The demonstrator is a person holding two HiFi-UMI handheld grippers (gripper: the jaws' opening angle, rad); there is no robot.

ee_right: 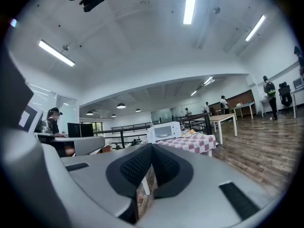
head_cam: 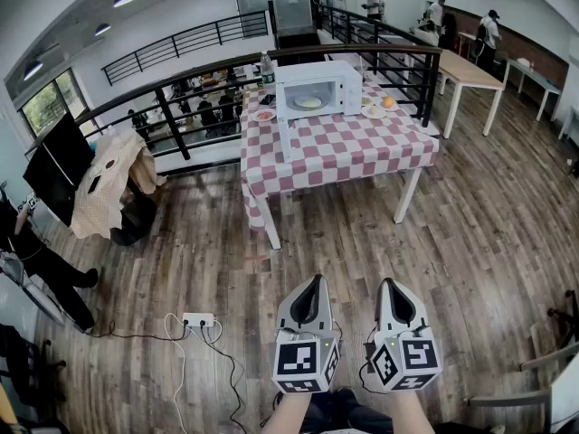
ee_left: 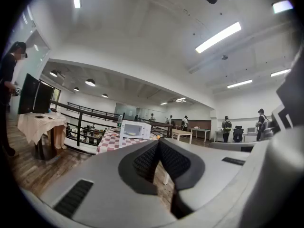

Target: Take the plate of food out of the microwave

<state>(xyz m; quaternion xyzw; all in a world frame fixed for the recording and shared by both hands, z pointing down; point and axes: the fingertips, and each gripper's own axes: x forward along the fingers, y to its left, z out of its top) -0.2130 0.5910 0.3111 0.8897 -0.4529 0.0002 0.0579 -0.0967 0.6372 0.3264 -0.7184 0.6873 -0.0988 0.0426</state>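
Note:
A white microwave stands at the back of a table with a red-and-white checked cloth, several steps ahead of me. Its door hangs open to the left. Inside lies a plate of pale food. My left gripper and right gripper are held side by side low over the wooden floor, far short of the table. Both are shut with nothing between the jaws. The microwave appears small in the left gripper view and again, as the microwave, in the right gripper view.
Beside the microwave are a small plate, another plate with an orange, and a bottle. A black railing runs behind the table. A power strip with cables lies on the floor at left. A person stands far left.

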